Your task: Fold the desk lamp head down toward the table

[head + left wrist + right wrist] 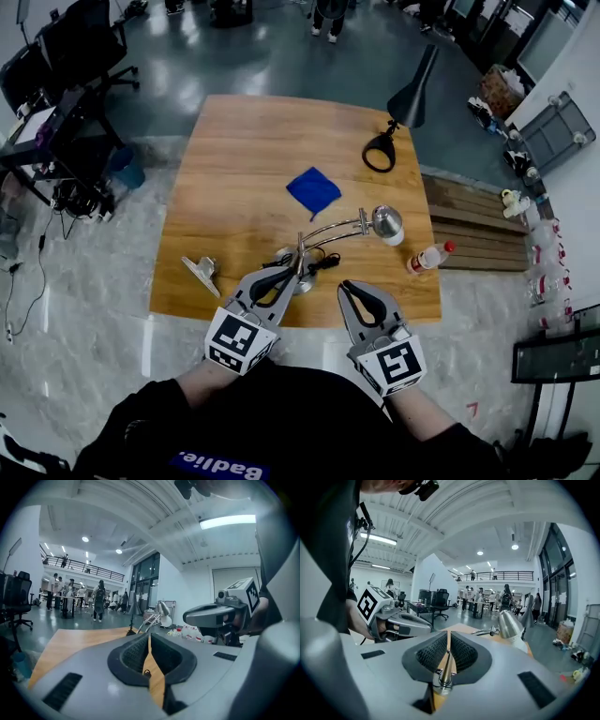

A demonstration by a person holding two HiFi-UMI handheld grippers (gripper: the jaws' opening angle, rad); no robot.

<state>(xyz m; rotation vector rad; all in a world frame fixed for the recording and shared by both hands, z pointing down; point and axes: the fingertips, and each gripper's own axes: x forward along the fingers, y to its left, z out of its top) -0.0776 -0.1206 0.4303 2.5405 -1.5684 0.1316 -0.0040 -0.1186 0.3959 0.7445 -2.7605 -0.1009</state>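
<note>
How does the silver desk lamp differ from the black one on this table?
The silver lamp is shiny metal, the black lamp dark. The silver lamp's arm bends over, head low; the black lamp stands upright, shade high. The silver lamp is at the near edge, the black lamp at the far edge. Both stand on the table.

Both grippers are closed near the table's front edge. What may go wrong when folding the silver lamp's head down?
1. The lamp base sits close to the table's front edge; pressing the lamp head without steadying it may tip it off.
2. The bottle near the head, by the right edge, may get knocked off.
3. The left gripper and the right gripper are shut; pushing may slip on the metal.
</note>
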